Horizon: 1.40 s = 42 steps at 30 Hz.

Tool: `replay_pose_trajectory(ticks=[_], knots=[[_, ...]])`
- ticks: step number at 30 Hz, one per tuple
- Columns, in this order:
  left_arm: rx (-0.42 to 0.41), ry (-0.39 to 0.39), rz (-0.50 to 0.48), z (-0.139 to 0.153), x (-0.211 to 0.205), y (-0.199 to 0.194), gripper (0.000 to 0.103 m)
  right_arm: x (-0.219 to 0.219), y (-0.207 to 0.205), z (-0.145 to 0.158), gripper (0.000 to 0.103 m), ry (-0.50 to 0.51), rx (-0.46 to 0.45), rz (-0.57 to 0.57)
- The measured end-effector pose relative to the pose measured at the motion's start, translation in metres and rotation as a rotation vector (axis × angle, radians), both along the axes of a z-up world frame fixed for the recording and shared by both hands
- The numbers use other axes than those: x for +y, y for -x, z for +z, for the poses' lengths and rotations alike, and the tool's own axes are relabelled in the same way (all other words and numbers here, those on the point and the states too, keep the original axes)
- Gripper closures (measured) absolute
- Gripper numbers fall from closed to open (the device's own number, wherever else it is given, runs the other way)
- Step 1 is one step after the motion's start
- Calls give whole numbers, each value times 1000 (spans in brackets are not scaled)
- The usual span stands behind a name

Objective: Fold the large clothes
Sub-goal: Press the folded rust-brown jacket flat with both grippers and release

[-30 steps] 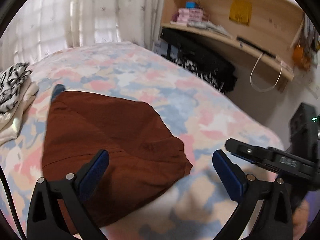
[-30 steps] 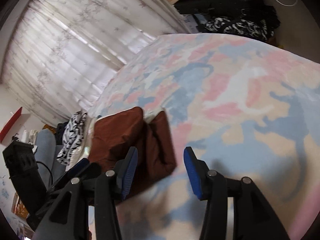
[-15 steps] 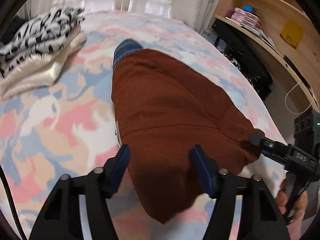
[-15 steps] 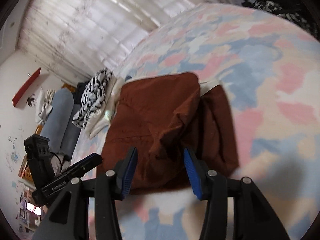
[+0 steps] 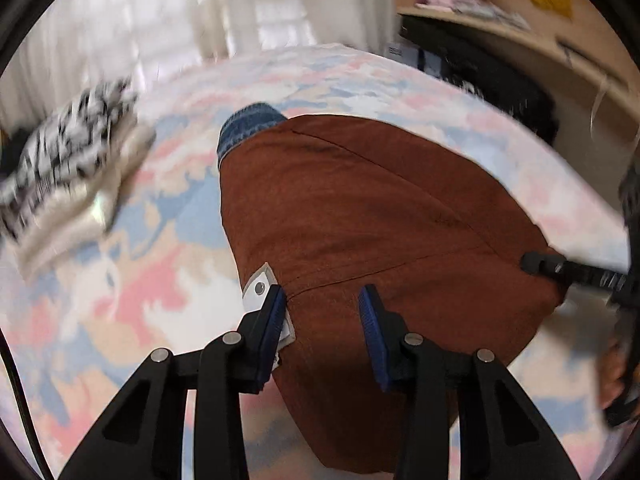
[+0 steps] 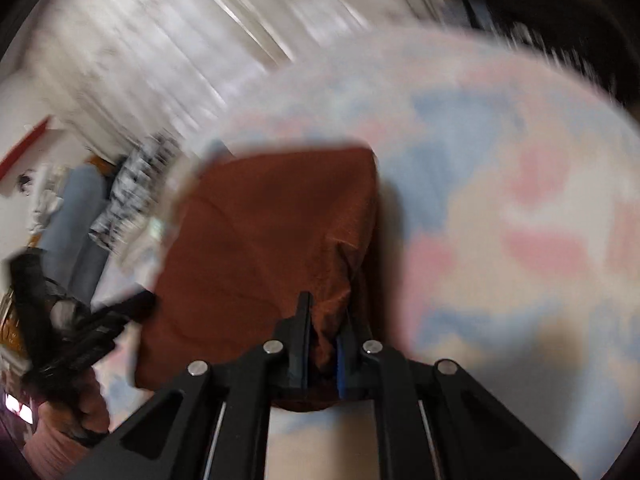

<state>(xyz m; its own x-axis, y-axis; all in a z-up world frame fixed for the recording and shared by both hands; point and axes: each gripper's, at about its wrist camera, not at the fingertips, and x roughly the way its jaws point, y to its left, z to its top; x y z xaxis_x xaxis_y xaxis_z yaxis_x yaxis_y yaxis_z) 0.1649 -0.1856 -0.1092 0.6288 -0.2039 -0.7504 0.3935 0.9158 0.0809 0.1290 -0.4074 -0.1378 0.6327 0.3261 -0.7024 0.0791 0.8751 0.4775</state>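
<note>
Left wrist view: lying folded on the pastel-patterned bed (image 5: 168, 264), a rust-brown garment (image 5: 360, 216); left tongs (image 5: 322, 312) hovering spread over its near edge beside a white tab with a snap (image 5: 260, 286); peeking from beneath its far corner, a blue denim piece (image 5: 248, 124). Right wrist view, blurred: right tongs (image 6: 322, 348) pinching a bunched fold of the garment (image 6: 260, 240); sitting beyond, a zebra-print stack (image 6: 136, 184).
</note>
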Motion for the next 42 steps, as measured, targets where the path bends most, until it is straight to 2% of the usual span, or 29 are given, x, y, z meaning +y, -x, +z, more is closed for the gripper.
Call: replay_pose_trajectory(ticks=[2, 5, 8, 12, 15, 19, 23, 24, 25, 26, 27, 30, 32, 36, 38, 40, 42], knots=[[-53, -56, 0, -4, -8, 6, 66, -9, 4, -11, 93, -65, 9, -28], [-65, -55, -1, -3, -8, 7, 66, -9, 4, -7, 91, -61, 18, -25], [-45, -9, 3, 1, 0, 4, 66, -10, 6, -1, 83, -65, 35, -15], [35, 84, 12, 13, 15, -7, 65, -24, 5, 21, 62, -85, 39, -50], [68, 154, 27, 24, 22, -21, 65, -31, -7, 33, 56, -105, 15, -64], [79, 186, 67, 29, 21, -47, 65, -33, -39, 36, 55, -109, 21, -64], [147, 207, 85, 19, 11, -77, 65, -32, -84, 14, 55, -120, 91, -74], [140, 187, 90, 18, 6, -81, 65, -30, -95, 6, 63, -123, 101, -57], [120, 165, 95, 18, 2, -84, 64, -27, -101, 4, 75, -118, 98, -45], [86, 138, 99, 17, -3, -87, 60, -22, -107, 5, 97, -77, 84, -39], [67, 121, 103, 15, -6, -89, 53, -18, -112, 10, 96, -44, 53, -31], [28, 60, 130, 4, -12, -98, 46, -15, -121, 13, 97, 23, 1, -56], [37, 78, 161, -7, -6, -105, 42, -16, -127, 4, 96, 53, 25, -71], [13, 95, 158, -14, 0, -104, 42, -18, -126, -16, 93, 78, 44, -64], [14, 97, 152, -12, 2, -102, 42, -20, -123, -15, 92, 70, 43, -69], [39, 117, 143, -7, 6, -101, 40, -22, -118, -10, 87, 65, 44, -78], [61, 148, 143, -1, 13, -98, 32, -25, -110, -2, 83, 67, 46, -94]])
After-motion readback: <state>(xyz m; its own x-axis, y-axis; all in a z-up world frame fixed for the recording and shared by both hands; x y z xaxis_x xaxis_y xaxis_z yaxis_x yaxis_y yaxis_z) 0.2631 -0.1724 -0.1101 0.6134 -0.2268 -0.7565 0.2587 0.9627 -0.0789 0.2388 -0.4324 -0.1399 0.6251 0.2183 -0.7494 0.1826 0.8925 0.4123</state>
